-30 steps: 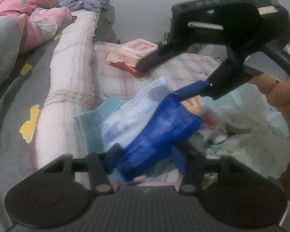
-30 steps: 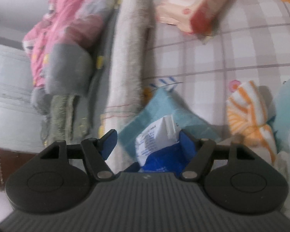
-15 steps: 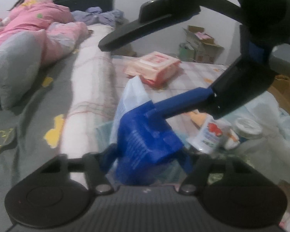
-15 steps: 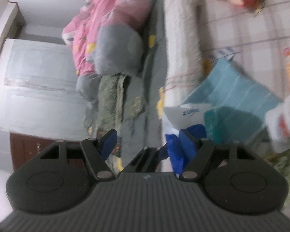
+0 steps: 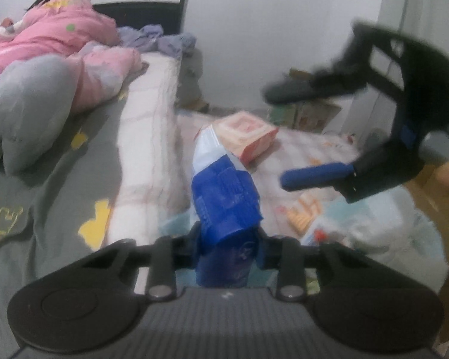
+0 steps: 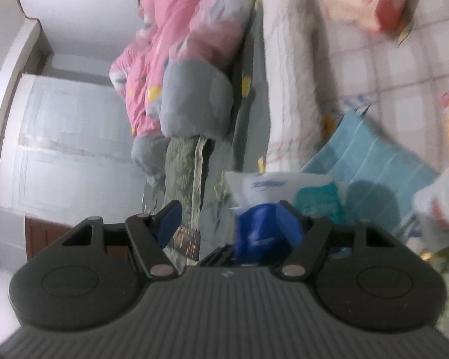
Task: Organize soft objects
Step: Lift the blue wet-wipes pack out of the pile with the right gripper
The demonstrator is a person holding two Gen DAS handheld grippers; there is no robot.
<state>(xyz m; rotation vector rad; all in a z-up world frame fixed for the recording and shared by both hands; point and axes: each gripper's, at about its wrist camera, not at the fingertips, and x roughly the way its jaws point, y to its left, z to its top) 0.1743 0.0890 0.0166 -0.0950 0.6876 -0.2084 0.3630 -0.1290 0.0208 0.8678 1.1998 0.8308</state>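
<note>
- We are clamping the blue-and-white soft pack point(image 5: 224, 197) between the pads of the left gripper point(image 5: 228, 249), low in the centre of the left wrist view, with its white end pointing up toward the middle of the frame
- We are holding the right gripper point(image 5: 311, 137) spread wide at the right of that view, its blue finger point(image 5: 317, 176) just beside the pack and not touching it
- In the right wrist view the jaws are standing apart with nothing pinched; the pack point(image 6: 263, 209) is showing low in the centre, close to the right-hand pad
- We are keeping the pink wipes pack point(image 5: 245, 137) and the teal towel point(image 6: 371, 167) in sight on the checked sheet point(image 6: 383, 68) as likely resting spots
- To do this well, we are judging that the squeeze should stay gentle, since the pack will buckle, and that the free gripper should support the loose white end before we lay it flat beside the other soft things
</note>
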